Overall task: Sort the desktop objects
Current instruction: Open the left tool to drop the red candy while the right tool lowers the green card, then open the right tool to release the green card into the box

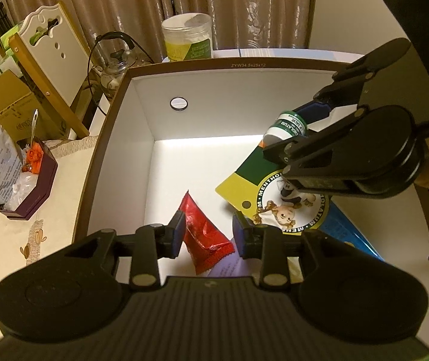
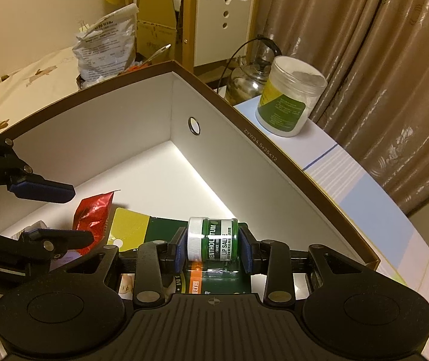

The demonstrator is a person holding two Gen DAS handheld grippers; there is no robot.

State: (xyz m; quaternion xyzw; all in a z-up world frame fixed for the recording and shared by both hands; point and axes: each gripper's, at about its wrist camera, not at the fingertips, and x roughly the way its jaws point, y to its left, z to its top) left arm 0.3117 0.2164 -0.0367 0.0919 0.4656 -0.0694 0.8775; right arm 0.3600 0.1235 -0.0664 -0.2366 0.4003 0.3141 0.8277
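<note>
A brown-rimmed white box (image 1: 184, 65) (image 2: 274, 156) holds a red snack packet (image 1: 205, 234) (image 2: 94, 213) and a green-and-yellow Mentholatum card (image 1: 262, 186) (image 2: 133, 222). My right gripper (image 2: 212, 248) (image 1: 301, 126) is shut on a small green lip-salve jar with a white cap (image 2: 212, 242) (image 1: 288, 128), held on its side over the card inside the box. My left gripper (image 1: 206, 234) (image 2: 49, 213) is open and empty, its jaws either side of the red packet.
A clear lidded jar (image 1: 188, 37) (image 2: 289, 102) stands behind the box. A glass kettle (image 1: 115, 66) (image 2: 250, 81), white wooden racks (image 1: 49, 45), a cardboard carton (image 1: 13, 105) and a purple tray (image 1: 37, 183) of clutter lie to the left on the tablecloth. A blue item (image 1: 346, 234) lies under the card.
</note>
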